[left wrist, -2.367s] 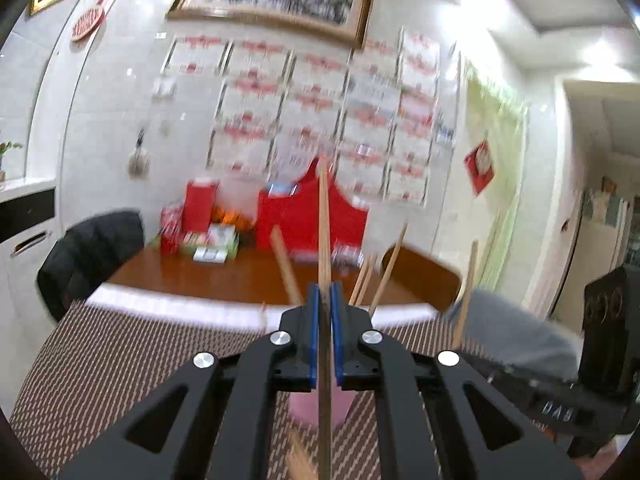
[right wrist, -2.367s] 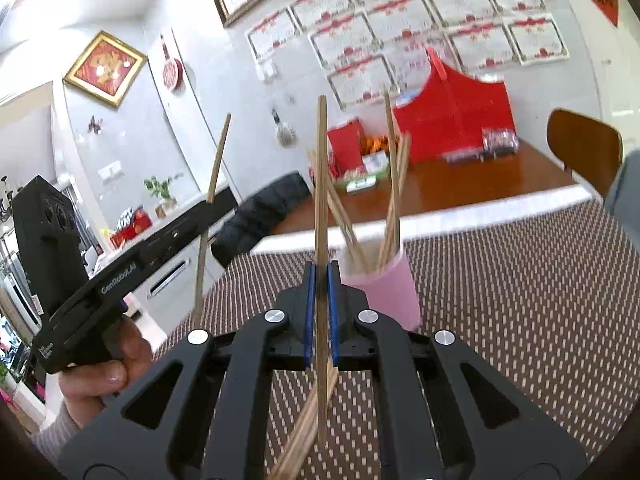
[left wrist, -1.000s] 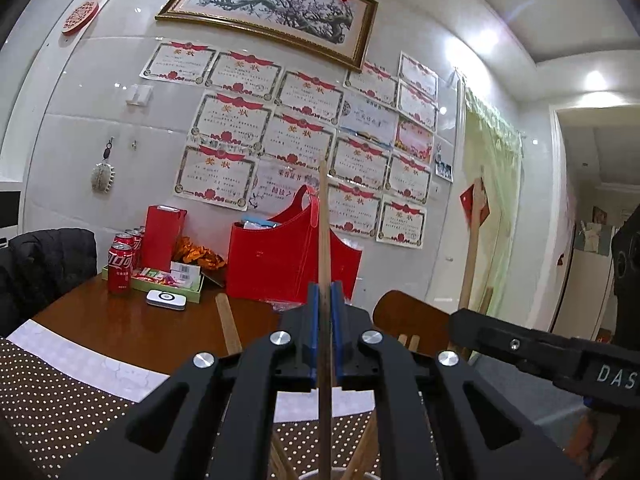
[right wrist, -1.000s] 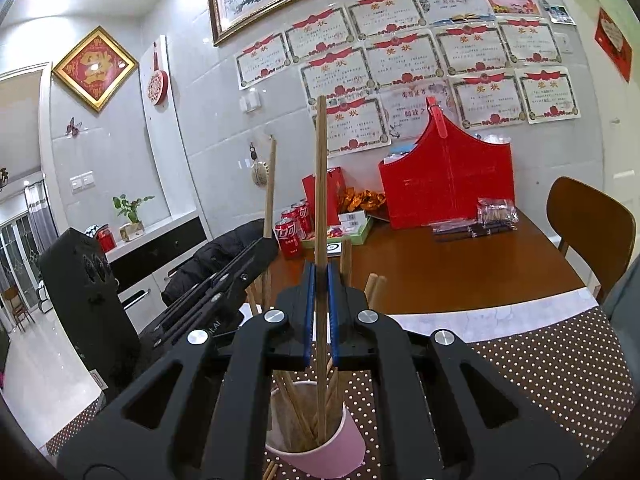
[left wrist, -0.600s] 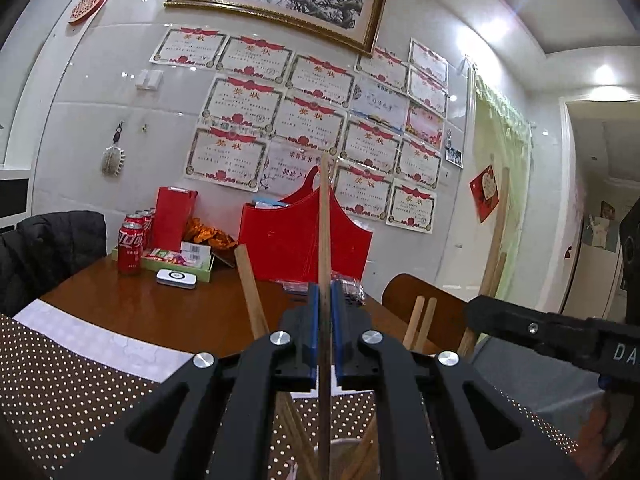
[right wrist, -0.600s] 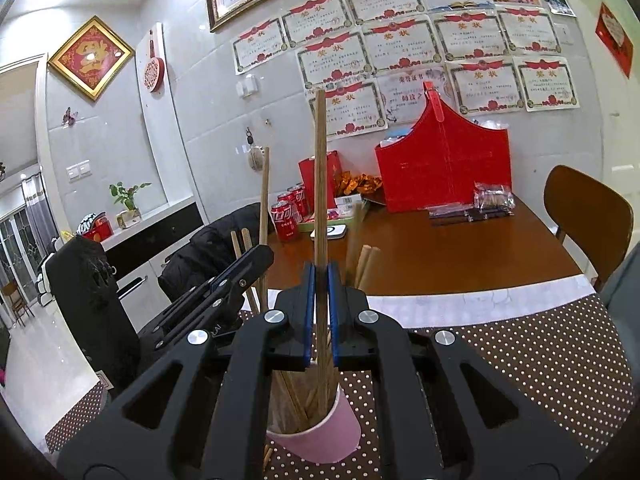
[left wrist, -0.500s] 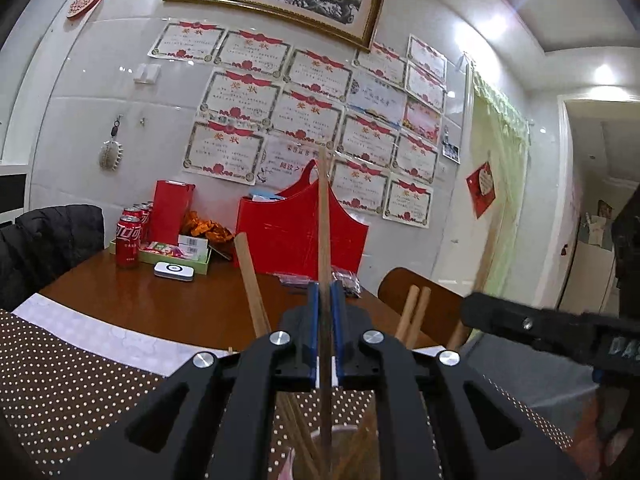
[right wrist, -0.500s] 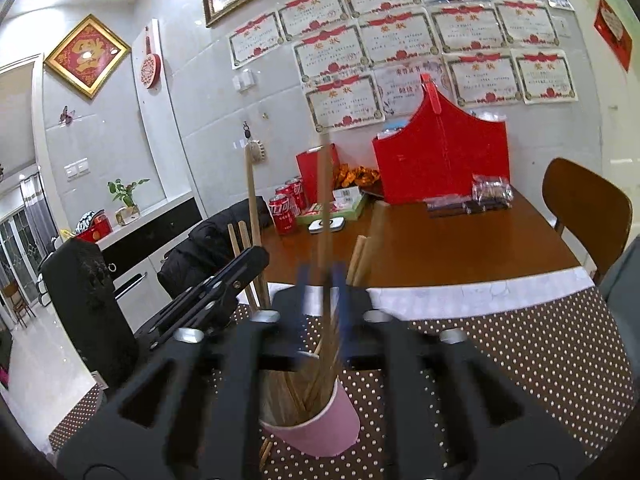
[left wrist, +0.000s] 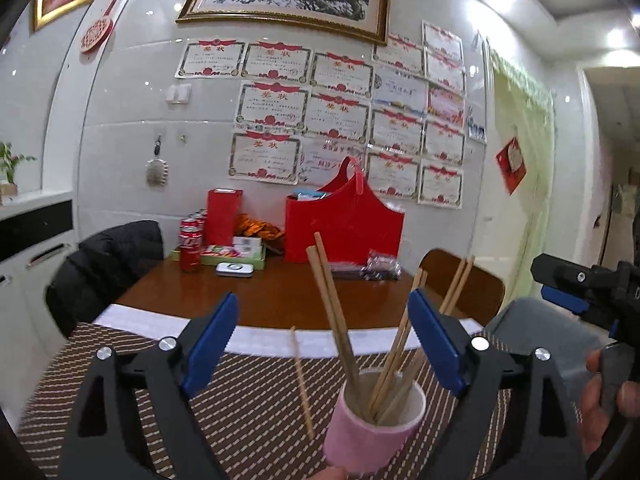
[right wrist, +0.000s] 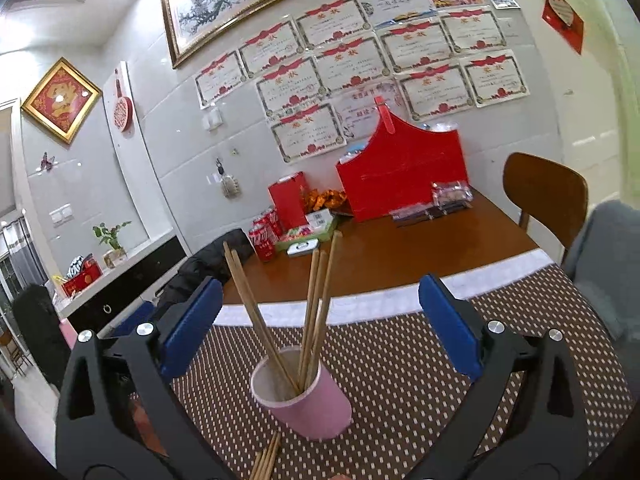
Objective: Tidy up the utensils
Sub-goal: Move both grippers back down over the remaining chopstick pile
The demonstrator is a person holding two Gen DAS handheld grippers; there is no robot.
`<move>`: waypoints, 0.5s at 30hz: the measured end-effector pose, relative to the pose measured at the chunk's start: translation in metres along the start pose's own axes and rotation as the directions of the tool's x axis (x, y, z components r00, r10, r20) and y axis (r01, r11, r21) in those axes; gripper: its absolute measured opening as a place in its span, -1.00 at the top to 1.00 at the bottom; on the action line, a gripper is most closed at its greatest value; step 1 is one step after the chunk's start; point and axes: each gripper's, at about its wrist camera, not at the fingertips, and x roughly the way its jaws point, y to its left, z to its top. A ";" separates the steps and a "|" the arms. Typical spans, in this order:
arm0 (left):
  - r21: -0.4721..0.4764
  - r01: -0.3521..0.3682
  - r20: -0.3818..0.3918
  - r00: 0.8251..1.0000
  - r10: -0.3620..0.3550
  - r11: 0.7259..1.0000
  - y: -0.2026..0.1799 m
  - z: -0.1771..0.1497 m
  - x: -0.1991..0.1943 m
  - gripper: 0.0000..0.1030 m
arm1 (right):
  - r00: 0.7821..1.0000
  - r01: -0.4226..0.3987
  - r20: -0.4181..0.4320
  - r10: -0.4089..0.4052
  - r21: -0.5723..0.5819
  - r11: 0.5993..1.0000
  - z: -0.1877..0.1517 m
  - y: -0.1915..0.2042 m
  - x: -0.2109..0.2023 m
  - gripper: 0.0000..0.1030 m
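Both grippers, left and right, just sprung open, fingers spread and empty, released chopsticks now standing in pink cup; more loose beside it.

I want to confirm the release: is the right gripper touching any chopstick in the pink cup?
Apart. The right wrist view shows the right gripper wide open, its blue pads well clear of the chopsticks in the pink cup.
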 end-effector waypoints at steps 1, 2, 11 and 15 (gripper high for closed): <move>0.015 -0.008 -0.013 1.000 0.008 1.000 -0.002 0.000 -0.006 -0.68 | 1.000 0.004 -0.007 -0.004 0.000 1.000 -0.002 0.001 -0.004 -0.88; 0.028 -0.017 -0.024 1.000 0.017 0.999 -0.004 0.000 -0.012 -0.68 | 1.000 0.008 -0.015 -0.008 0.003 1.000 -0.006 0.001 -0.010 -0.88; 0.065 -0.019 -0.104 0.994 0.025 0.998 -0.012 -0.010 -0.070 -0.68 | 0.996 0.045 -0.080 -0.045 -0.001 0.999 -0.031 0.010 -0.055 -0.88; 0.059 -0.029 -0.143 0.989 0.037 0.998 -0.009 -0.021 -0.092 -0.68 | 0.992 0.051 -0.118 -0.053 -0.026 0.998 -0.045 0.019 -0.070 -0.88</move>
